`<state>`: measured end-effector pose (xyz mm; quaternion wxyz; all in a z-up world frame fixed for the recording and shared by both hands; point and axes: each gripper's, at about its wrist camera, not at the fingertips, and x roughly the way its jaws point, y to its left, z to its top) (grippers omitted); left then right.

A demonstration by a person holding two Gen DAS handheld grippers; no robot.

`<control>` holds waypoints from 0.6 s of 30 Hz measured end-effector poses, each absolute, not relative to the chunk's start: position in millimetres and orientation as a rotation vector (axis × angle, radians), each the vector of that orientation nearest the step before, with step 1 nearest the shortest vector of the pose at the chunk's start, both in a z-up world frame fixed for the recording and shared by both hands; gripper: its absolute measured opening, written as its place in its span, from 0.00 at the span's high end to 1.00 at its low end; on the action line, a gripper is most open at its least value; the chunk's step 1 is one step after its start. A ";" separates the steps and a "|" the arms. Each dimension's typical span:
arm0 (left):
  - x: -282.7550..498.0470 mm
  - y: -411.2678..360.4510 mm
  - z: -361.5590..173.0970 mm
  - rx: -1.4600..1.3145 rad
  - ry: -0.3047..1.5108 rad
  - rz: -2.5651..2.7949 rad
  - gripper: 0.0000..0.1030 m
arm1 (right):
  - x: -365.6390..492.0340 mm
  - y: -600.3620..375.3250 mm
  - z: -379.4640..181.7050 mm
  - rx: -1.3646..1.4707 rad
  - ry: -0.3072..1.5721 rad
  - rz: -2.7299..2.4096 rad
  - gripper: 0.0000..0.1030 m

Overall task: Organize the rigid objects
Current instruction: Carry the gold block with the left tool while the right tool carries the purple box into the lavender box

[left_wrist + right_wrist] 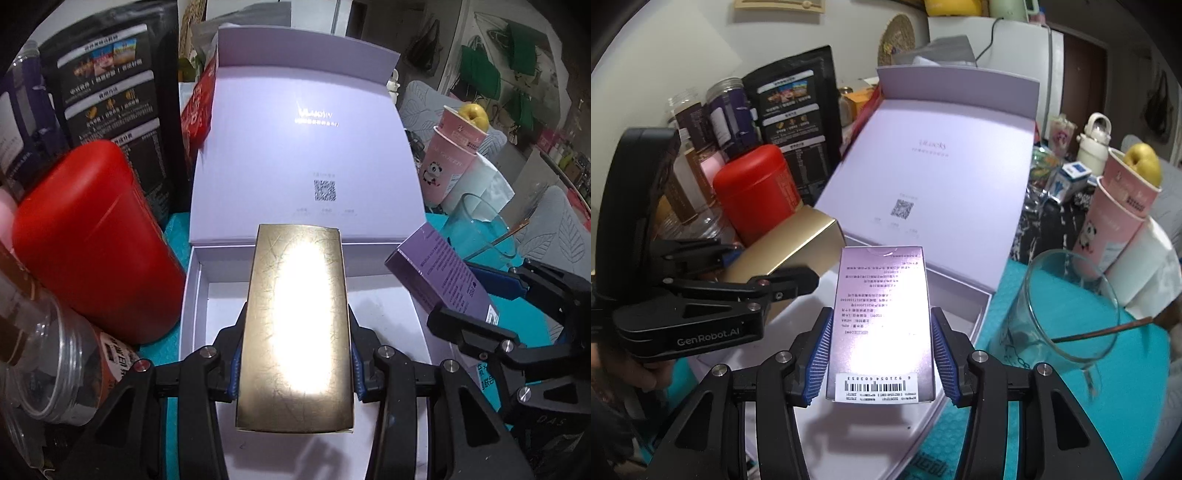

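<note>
Left gripper (pixel 295 354) pinching a gold box (pixel 295 328), jaws pressed on its long sides, dead centre in the left wrist view. Strong glare across the box's top face. Held over the open tray of a pale lilac gift box (pixel 399 295), whose raised lid (pixel 306 147) fills the upper middle of the frame, QR code and faint logo on its inner face.

Right gripper (pixel 881 354) clamped on a purple carton (pixel 882 321), blue ribbed pads (pixel 820 354) squeezing both sides, barcode label at the near end, small print running up the top face. Carton also over the tray, toward the lower centre of the right wrist view. Same carton visible at right of the left wrist view, tilted, beside the gold box but apart from it.

Red canister (pixel 96 243) at left of the left wrist frame, close beside the tray's outer wall, black printed pouch (pixel 110 92) standing behind it. Clear plastic jar (pixel 62 365) lying at lower left. At right of the right wrist frame, an empty glass (pixel 1067 306) on the teal table (pixel 1071 424), with stacked pink paper cups (pixel 1119 206) behind it and a yellow fruit (pixel 1143 162) sitting in the top cup.
</note>
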<state>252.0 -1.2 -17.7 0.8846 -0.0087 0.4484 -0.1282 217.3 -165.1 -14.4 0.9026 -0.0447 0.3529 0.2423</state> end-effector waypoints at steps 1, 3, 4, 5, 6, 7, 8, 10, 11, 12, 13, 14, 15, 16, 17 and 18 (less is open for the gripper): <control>254.1 -1.5 -20.3 -0.015 0.938 -0.266 0.58 | 220.5 -164.8 -15.6 -0.096 0.735 0.499 0.51; 258.5 -2.4 -27.1 -0.011 0.957 -0.271 0.58 | 226.4 -163.3 -18.0 -0.101 0.749 0.504 0.51; 261.0 -3.1 -30.3 -0.011 0.966 -0.272 0.58 | 228.6 -162.6 -19.3 -0.104 0.754 0.508 0.51; 262.4 -3.9 -33.4 -0.010 0.975 -0.273 0.58 | 230.8 -161.8 -20.5 -0.108 0.759 0.510 0.51; 263.7 -4.5 -36.7 -0.008 0.986 -0.274 0.58 | 233.2 -160.7 -22.4 -0.114 0.765 0.511 0.51; 265.1 -5.2 -40.1 -0.008 0.997 -0.272 0.58 | 235.6 -159.5 -24.7 -0.117 0.773 0.513 0.51; 265.7 -5.8 -42.4 -0.007 1.004 -0.271 0.58 | 237.6 -158.8 -26.8 -0.116 0.780 0.519 0.51; 267.5 -6.0 -47.6 -0.004 1.019 -0.265 0.58 | 242.8 -156.7 -32.7 -0.106 0.803 0.535 0.51; 268.7 -5.7 -50.2 -0.001 1.028 -0.260 0.58 | 245.1 -155.8 -35.2 -0.104 0.812 0.538 0.51; 269.8 -5.2 -52.0 -0.001 1.034 -0.255 0.58 | 246.9 -155.4 -37.2 -0.105 0.818 0.538 0.51; 270.7 -4.3 -53.9 -0.003 1.040 -0.250 0.58 | 249.6 -155.1 -39.3 -0.104 0.824 0.535 0.51; 271.4 -3.3 -55.2 -0.005 1.044 -0.245 0.58 | 250.8 -155.0 -40.9 -0.104 0.829 0.534 0.51; 272.0 -2.6 -56.7 -0.007 1.048 -0.238 0.58 | 252.9 -154.6 -42.8 -0.106 0.835 0.534 0.51; 273.1 -1.8 -57.4 -0.003 1.049 -0.229 0.58 | 254.2 -154.3 -44.1 -0.108 0.838 0.534 0.51; 273.9 -1.4 -58.0 -0.003 1.053 -0.225 0.58 | 255.5 -153.3 -45.8 -0.114 0.841 0.535 0.51; 274.6 -0.7 -58.7 -0.007 1.057 -0.223 0.58 | 256.4 -152.7 -47.0 -0.118 0.844 0.533 0.51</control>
